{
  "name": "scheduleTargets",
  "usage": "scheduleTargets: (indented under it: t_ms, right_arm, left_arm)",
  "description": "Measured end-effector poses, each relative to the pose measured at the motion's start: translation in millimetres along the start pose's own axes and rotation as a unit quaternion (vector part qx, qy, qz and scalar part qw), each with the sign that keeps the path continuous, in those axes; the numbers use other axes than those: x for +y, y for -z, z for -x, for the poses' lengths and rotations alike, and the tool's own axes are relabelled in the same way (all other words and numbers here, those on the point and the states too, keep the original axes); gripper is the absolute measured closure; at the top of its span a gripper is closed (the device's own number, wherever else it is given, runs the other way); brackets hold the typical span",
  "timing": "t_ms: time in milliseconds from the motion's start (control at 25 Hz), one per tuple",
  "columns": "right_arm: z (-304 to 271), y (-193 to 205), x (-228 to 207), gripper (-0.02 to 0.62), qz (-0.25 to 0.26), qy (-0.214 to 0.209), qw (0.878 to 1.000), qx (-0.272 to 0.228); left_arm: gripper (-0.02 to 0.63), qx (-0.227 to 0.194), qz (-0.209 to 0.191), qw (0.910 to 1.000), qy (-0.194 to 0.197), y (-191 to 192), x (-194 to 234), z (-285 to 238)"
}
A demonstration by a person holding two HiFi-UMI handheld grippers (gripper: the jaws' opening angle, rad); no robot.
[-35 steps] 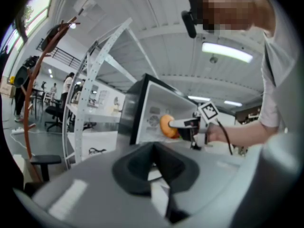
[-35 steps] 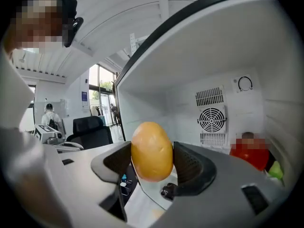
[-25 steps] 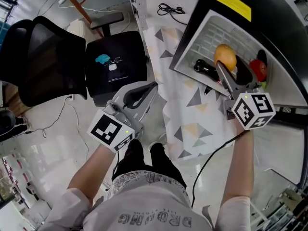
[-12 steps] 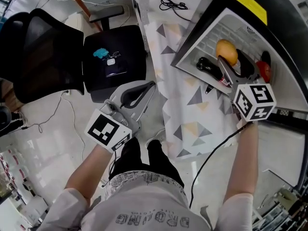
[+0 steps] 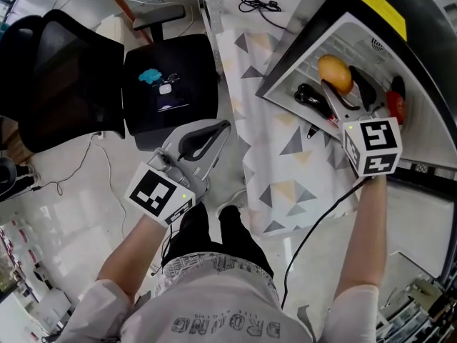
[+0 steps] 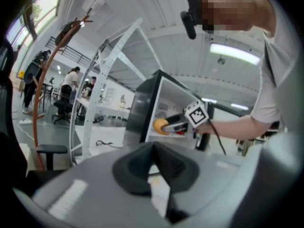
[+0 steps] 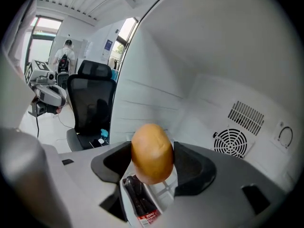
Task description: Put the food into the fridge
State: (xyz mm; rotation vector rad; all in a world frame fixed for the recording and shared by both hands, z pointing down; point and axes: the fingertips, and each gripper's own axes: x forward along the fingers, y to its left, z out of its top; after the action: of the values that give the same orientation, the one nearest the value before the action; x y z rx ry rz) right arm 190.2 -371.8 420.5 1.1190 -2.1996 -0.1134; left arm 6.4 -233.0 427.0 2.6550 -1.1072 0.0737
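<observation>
My right gripper (image 5: 338, 86) reaches into the open black mini fridge (image 5: 371, 6) and is shut on an orange-brown oval food item (image 5: 333, 71). In the right gripper view the food (image 7: 152, 151) sits squeezed between the two dark pads, above the white fridge floor. A black bottle with a red label (image 7: 138, 198) lies just below it, and the head view shows that bottle (image 5: 311, 98) left of the jaws. My left gripper (image 5: 207, 136) hangs low over the floor, away from the fridge, shut and with nothing in it (image 6: 155, 164).
The fridge stands on a table with a triangle-patterned cloth (image 5: 285, 170). A red item (image 5: 398, 107) lies inside at the right. A round fan vent (image 7: 230, 142) marks the back wall. A black office chair (image 5: 171, 84) stands to the left with small objects on its seat.
My right gripper has carried the food a little further into the fridge. The left gripper has stayed where it was.
</observation>
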Motion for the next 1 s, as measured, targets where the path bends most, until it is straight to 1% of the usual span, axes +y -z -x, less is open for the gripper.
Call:
scheduleTargets:
  t_ms: [120,440,1000]
  right_arm:
    - [-3,-1,1,0.321,0.013,0.008,1.000,0.003]
    - [-7,-3,0,0.321,0.016,0.021,1.000,-0.005]
    - [-7,2,-4,0.321,0.020,0.021,1.000,0.001]
  left_arm:
    - [0.598,0.000,0.001,1.0000,0.002,-1,-1,-2]
    - [0.598,0.003,-0.003,1.0000,0.002,-4,-2,-3]
    - [0.598,0.004,-0.012,0.9999,0.000,-12,0,-6]
